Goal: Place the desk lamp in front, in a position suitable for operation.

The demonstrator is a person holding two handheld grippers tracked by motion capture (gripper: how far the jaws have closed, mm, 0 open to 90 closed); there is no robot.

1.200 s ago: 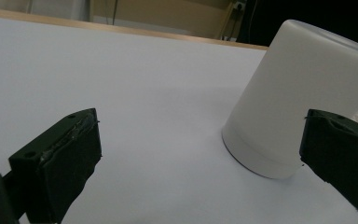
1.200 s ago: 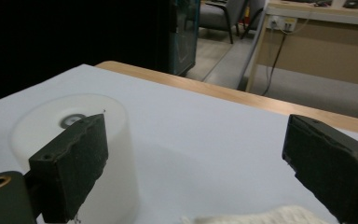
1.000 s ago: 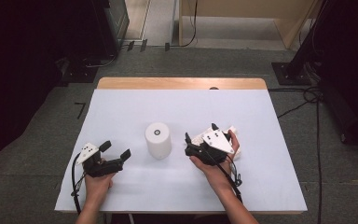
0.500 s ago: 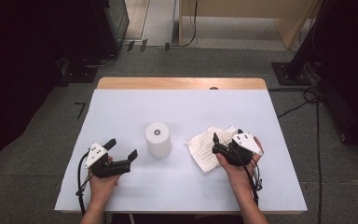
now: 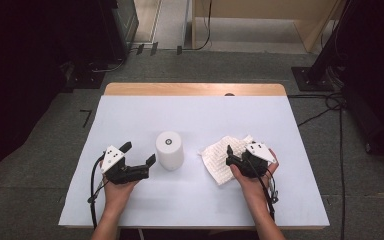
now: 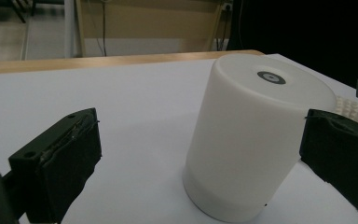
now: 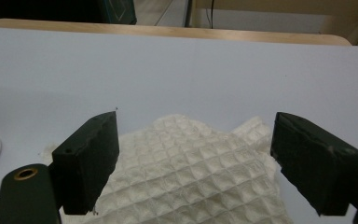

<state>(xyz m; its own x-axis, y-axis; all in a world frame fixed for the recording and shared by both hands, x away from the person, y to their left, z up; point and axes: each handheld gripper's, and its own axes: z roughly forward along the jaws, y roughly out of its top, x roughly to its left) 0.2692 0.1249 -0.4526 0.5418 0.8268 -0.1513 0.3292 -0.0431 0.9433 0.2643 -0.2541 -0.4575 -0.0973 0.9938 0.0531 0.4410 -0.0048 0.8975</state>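
Right now both tools are spread and holding nothing, each lined up on its own object. On the white table (image 5: pixel 130 210) the left gripper (image 5: pixel 139 156) sits low and just beside a white cylinder (image 5: pixel 169 150), which stands upright near the middle of the surface with a small dark ring on its flat top; in the left gripper view that cylinder (image 6: pixel 251 144) fills the gap ahead, one jaw off to each side and neither touching it, so the spread looks chosen to take the full width of the body. The low, level pose reads as a side grasp around the wall rather than a pick from above, sensible for something smooth and tall that could tip if nudged off-centre. To the right, well apart from the cylinder, a cream waffle-weave cloth (image 5: pixel 222 157) lies crumpled and partly folded on the table, and the right gripper (image 5: pixel 231 156) hovers over its near edge. The right gripper view shows the cloth (image 7: pixel 196 177) between and below the wide-open jaws, no fabric pinched. My guess is that the cloth is meant for wiping the cylinder, with the left side steadying it, though nothing is gripped yet
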